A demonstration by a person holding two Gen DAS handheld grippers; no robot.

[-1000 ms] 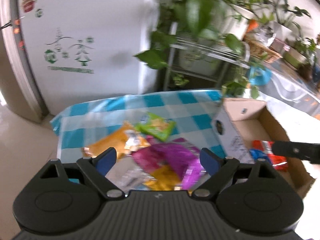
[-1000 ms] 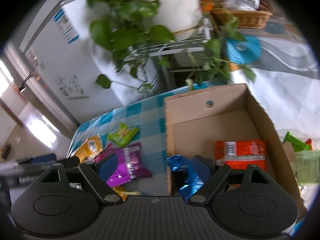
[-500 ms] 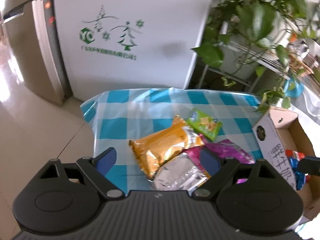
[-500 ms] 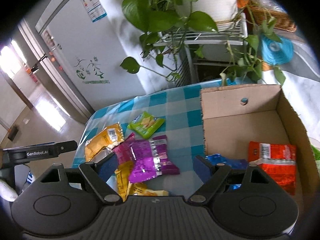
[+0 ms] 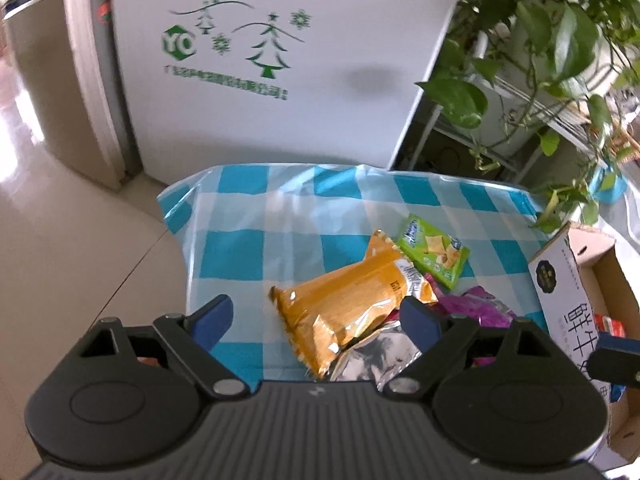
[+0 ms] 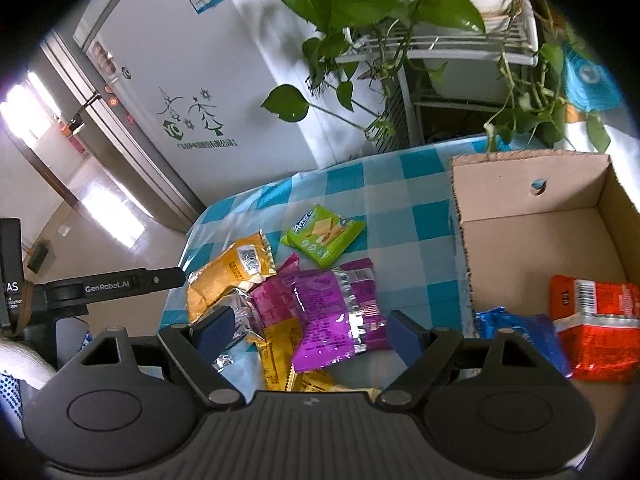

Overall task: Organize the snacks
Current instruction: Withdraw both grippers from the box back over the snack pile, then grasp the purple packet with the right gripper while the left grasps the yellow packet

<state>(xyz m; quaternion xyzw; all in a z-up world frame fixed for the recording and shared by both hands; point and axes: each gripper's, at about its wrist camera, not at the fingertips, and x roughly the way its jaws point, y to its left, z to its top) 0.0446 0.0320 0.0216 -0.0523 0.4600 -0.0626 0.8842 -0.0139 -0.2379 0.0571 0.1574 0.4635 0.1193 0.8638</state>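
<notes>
Snack packets lie heaped on a blue-checked tablecloth [image 5: 256, 248]. An orange packet [image 5: 344, 300] rests on a silver one [image 5: 376, 356], with a green packet [image 5: 434, 254] behind and purple ones [image 5: 480, 308] to the right. My left gripper [image 5: 316, 322] hovers open over the orange packet, holding nothing. My right gripper [image 6: 306, 330] is open above the purple packet [image 6: 332, 312], beside yellow packets [image 6: 280, 352]. The cardboard box [image 6: 532, 184] at right holds a red packet [image 6: 592, 328] and a blue packet [image 6: 520, 332].
A white fridge [image 5: 280, 60] with green tree prints stands behind the table. A trailing plant on a white rack [image 6: 400, 12] overhangs the far right. The left table edge drops to a tiled floor [image 5: 72, 240]. The left gripper's body [image 6: 112, 284] shows at left in the right wrist view.
Both grippers have swung left, away from the box and over the snack pile. The orange and silver packets now lie between the left fingers. Both jaws kept the same width.
</notes>
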